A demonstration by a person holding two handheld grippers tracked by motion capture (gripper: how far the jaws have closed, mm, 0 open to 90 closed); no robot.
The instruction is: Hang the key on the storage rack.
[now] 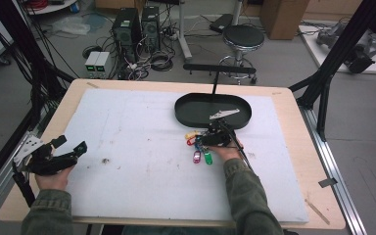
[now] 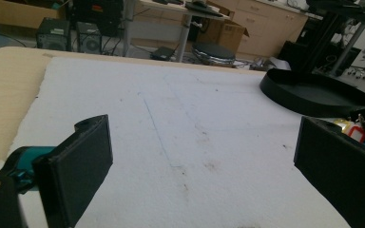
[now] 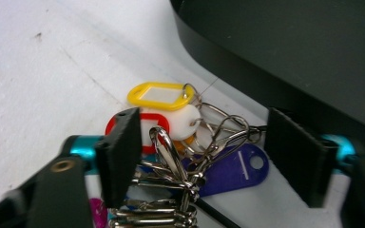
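One white foam mat covers the table; one black oval tray sits far right of centre; the left gripper rests near the left edge, jaws wide on nothing; the right gripper straddles, jaws wide, one bunch of key tags just near of the tray; at least five tags show, others hidden beneath the rings.

High view: fixed above the near edge of the surface, facing forward and down, far enough to take in the whole top. Left gripper view: low over the surface, looking toward 2 o'clock across the white sheet to the black oval tray. Right gripper view: very close, just over the bunch of key tags beside the tray wall. All three share that tray.
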